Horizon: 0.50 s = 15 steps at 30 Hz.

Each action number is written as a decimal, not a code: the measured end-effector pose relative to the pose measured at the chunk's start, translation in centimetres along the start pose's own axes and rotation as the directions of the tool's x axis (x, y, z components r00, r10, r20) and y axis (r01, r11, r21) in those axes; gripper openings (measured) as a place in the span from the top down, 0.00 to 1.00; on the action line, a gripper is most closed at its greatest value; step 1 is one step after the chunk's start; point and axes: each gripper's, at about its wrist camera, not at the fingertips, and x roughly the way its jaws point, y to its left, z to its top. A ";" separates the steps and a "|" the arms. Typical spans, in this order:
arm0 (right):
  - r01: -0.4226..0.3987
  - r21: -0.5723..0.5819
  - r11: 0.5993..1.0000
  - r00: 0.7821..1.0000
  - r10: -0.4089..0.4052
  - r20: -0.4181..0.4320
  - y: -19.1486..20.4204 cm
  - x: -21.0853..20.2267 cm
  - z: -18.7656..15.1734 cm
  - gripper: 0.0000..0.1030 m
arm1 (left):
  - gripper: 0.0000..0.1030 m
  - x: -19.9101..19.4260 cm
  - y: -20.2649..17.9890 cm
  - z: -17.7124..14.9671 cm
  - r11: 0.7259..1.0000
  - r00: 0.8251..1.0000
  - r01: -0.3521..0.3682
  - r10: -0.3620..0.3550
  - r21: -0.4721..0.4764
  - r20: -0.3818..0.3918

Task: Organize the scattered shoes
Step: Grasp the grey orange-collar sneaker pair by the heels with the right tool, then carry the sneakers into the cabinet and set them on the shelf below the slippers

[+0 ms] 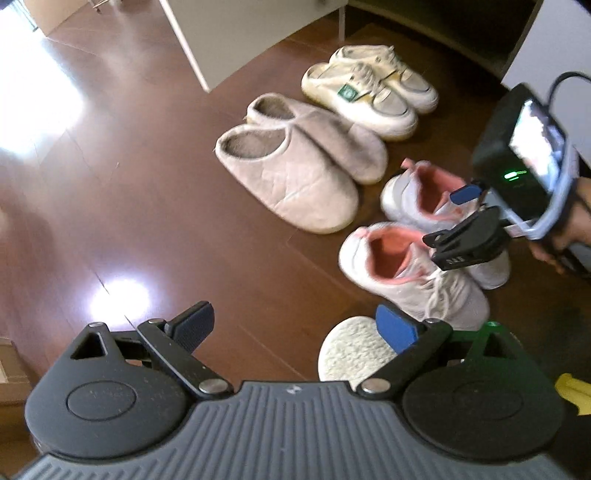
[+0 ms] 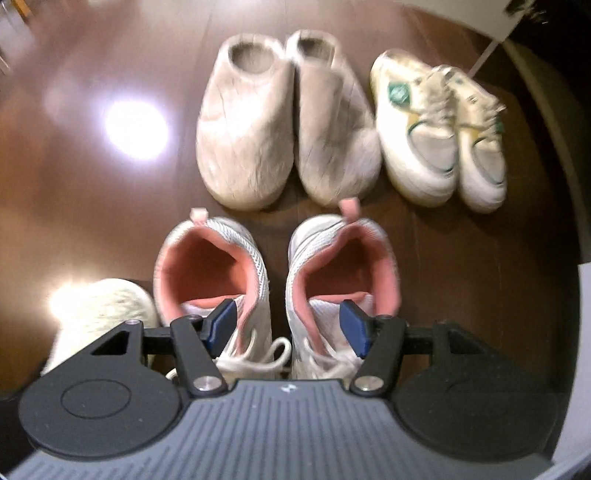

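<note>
Three pairs of shoes stand side by side on the dark wood floor. White sneakers with pink lining (image 2: pixel 207 273) (image 2: pixel 343 266) sit closest, also in the left wrist view (image 1: pixel 406 273). Beige slippers (image 1: pixel 291 177) (image 2: pixel 251 122) lie beyond them. Cream sneakers with green labels (image 1: pixel 369 92) (image 2: pixel 424 125) lie farthest. My right gripper (image 2: pixel 288 326) is open and empty, hovering over the pink-lined pair's laces; it shows in the left wrist view (image 1: pixel 452 218). My left gripper (image 1: pixel 295 328) is open and empty above bare floor left of the pink-lined pair.
A fluffy white slipper (image 1: pixel 351 354) (image 2: pixel 96 314) lies beside the pink-lined pair. A white cabinet (image 1: pixel 236 33) stands at the back. A dark shelf unit (image 1: pixel 461 29) is at the back right. Bright glare marks the floor.
</note>
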 end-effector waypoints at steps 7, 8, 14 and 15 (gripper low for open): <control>0.054 -0.015 0.998 0.995 -0.056 -0.084 1.1 5.0 -0.8 0.73 | 0.07 1.6 -1.1 -2.1 0.998 0.999 0.024 -0.026 -0.051 -0.043; 0.043 -0.003 0.999 0.995 -0.043 -0.091 0.9 5.4 -0.7 0.76 | 0.07 1.6 -1.4 -2.1 0.998 0.998 0.027 -0.030 -0.053 -0.049; -0.032 0.202 0.979 0.995 0.050 -0.084 -3.2 2.5 -1.5 0.79 | 0.07 -0.4 -2.6 -0.7 0.999 0.998 0.042 -0.043 -0.029 -0.034; -0.037 0.245 0.969 0.995 0.057 -0.077 -3.9 1.8 -1.5 0.79 | 0.07 -0.6 -2.7 -0.6 0.999 0.999 0.043 -0.044 -0.024 -0.032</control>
